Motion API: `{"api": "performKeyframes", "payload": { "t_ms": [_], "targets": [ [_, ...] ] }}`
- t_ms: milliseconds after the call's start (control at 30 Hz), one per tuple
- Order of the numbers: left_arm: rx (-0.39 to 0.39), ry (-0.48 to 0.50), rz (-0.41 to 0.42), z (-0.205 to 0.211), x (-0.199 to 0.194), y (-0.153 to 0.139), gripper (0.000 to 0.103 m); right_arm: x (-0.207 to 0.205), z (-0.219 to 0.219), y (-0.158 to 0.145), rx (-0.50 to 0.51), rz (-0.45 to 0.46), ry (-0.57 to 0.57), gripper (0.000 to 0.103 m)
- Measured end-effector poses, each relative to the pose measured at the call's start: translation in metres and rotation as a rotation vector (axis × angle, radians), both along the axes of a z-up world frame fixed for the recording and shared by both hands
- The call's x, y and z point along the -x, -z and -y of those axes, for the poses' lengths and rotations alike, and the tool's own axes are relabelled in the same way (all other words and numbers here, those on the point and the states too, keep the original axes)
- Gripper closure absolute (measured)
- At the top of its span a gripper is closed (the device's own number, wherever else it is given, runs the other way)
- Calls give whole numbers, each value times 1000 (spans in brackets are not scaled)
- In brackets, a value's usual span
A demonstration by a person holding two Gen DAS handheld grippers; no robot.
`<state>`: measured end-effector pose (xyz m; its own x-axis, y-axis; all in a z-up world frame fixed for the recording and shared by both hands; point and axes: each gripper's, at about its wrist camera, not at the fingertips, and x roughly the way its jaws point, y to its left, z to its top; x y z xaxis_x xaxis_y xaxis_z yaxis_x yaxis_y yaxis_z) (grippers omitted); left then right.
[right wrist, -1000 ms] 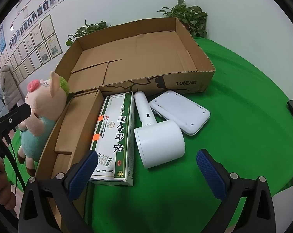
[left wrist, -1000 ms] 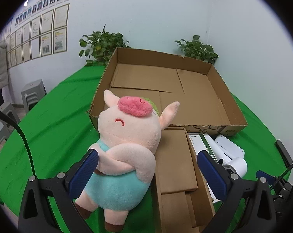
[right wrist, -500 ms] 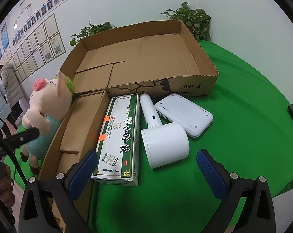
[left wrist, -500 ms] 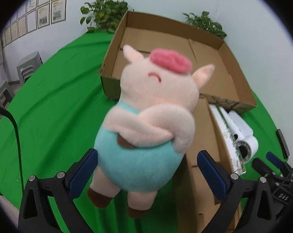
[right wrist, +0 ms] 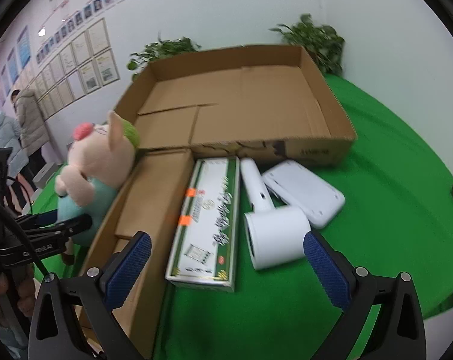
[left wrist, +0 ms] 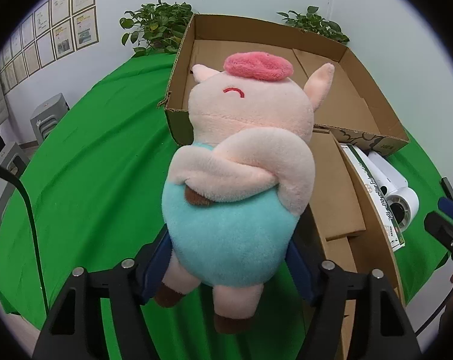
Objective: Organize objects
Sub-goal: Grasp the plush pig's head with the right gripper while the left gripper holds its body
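Nearest, the left gripper [left wrist: 229, 258] is clenched on the teal belly of a pink plush pig [left wrist: 241, 162], which is carried upright above the green-clothed table [left wrist: 100, 162], presumably for lowering into the large open cardboard tray [right wrist: 325, 150] at the far edge. The right gripper [right wrist: 226, 258] is held spread and empty over a green-and-white printed carton [right wrist: 208, 216], a white cylindrical handheld device [right wrist: 274, 237] and a flat white case [right wrist: 304, 192], likely queued for the tray.

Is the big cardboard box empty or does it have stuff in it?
Empty: the big cardboard box shows only bare floor flaps; the plush pig is still outside, held in the left tongs.
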<state>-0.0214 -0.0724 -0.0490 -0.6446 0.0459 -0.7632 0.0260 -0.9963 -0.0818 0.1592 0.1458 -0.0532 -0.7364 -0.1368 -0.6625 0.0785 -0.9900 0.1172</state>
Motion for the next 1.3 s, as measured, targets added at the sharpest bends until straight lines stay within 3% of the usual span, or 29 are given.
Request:
{"api": "performKeyframes", "payload": {
  "t_ms": [167, 367, 567, 733, 867, 1300],
  "targets": [
    [-52, 6, -9, 9, -9, -3, 39, 3, 15, -28, -40, -88, -91, 1],
    [-80, 5, -20, 19, -19, -7, 42, 5, 41, -62, 27, -136, -311, 1],
    [-91, 3, -29, 25, -32, -5, 42, 30, 80, -68, 174, -23, -519, 1],
    [-110, -4, -36, 32, -37, -3, 42, 83, 102, -43, 263, 159, -542, 1],
    [-117, -2, -40, 37, -40, 0, 43, 116, 116, -17, 267, 259, -527, 1],
    [-178, -18, -42, 57, -41, 3, 44, 175, 146, 24, 334, 368, -522, 0]
  ]
}}
